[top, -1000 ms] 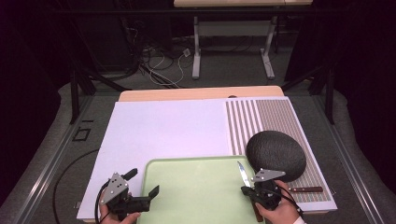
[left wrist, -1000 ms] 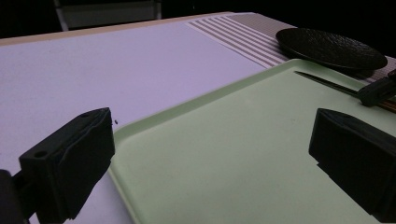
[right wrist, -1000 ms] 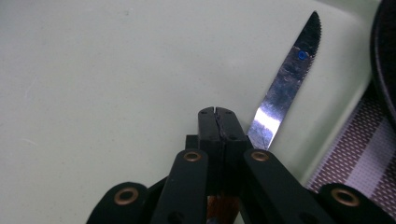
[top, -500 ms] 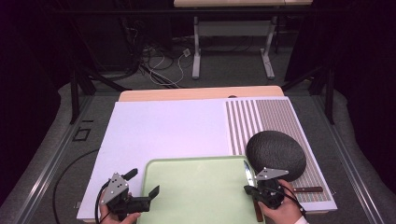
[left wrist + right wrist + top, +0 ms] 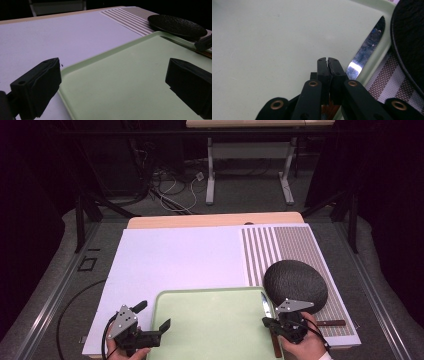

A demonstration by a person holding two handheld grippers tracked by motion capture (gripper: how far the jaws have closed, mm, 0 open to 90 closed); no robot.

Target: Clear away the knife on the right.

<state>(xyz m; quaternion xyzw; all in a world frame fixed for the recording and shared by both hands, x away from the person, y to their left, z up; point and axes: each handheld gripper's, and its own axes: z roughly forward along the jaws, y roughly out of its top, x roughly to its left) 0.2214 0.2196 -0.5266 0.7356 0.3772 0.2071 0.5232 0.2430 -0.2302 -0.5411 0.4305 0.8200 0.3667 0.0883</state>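
Right gripper (image 5: 274, 326) has lowered the knife (image 5: 265, 305) since a second ago; blade now rests on the tray (image 5: 210, 330) right rim, lower right of high view, jaws clamped on its handle. Left gripper (image 5: 152, 320) apart, idle. Release looks next.

FREE: middle of green tray (image 5: 210, 325) bare, open to a gripper from the near side | FREE: white mat (image 5: 175, 260) beyond the tray bare | BLOCKED: knife (image 5: 266, 306) lies along tray's right rim; dark plate (image 5: 295, 281) just beside it on striped placemat (image 5: 285, 245) | right gripper (image 5: 267, 322) sits over the knife, jaws together
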